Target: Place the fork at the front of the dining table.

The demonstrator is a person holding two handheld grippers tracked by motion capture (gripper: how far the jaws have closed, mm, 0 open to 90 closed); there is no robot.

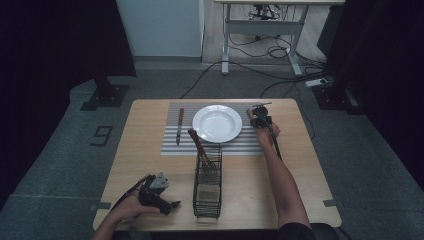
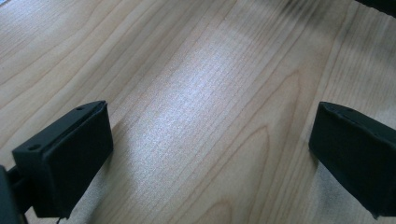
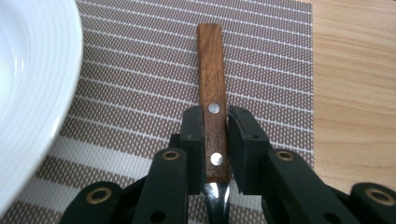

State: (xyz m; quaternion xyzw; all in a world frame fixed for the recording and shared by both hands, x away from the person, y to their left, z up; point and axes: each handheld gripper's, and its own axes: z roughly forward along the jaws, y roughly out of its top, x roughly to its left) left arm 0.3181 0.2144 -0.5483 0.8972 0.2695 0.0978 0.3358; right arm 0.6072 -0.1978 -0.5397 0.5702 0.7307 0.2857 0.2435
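A utensil with a brown riveted wooden handle (image 3: 212, 79) lies lengthwise over the striped placemat (image 3: 140, 70), just right of the white plate (image 3: 32, 93). My right gripper (image 3: 215, 135) is shut on that handle near its metal end, one pad on each side. From above, the right gripper (image 1: 261, 119) sits at the plate's (image 1: 217, 123) right edge. My left gripper (image 1: 172, 205) rests low at the table's front left. Its jaws (image 2: 210, 154) stand wide open over bare wood with nothing between them.
A wire basket (image 1: 207, 185) stands at the front centre with wooden-handled utensils (image 1: 200, 147) leaning out of it. Another wooden-handled utensil (image 1: 179, 126) lies on the placemat (image 1: 170, 145) left of the plate. Light wood table (image 2: 196, 93).
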